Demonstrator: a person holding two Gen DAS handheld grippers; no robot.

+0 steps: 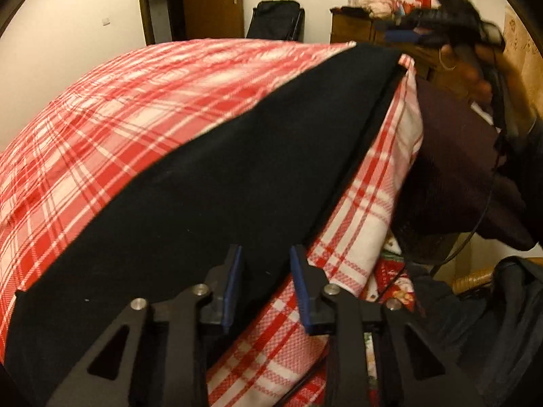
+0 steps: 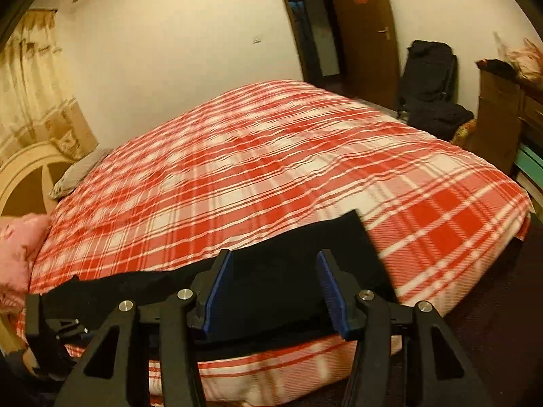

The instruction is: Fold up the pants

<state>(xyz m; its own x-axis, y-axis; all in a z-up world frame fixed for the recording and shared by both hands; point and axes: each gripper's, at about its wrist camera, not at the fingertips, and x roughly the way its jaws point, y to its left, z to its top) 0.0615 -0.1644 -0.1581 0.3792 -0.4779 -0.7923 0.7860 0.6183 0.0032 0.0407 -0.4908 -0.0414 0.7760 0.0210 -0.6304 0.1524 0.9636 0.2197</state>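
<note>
The black pants (image 1: 217, 176) lie stretched in a long flat strip along the near edge of the bed (image 2: 271, 156), laid out straight on the red plaid cover, presumably so they can be folded squarely. The left tool (image 1: 266, 285) hangs over one end with its jaws narrowly parted and holding nothing. The right tool (image 2: 271, 291) stands wide apart over the other end, likewise empty, each placed as if to take a grip.

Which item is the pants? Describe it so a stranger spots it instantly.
Find the bed with the red-and-white plaid cover. Along its near edge lies a long strip of black cloth, the pants. It is the only plain dark thing on the plaid.
</note>
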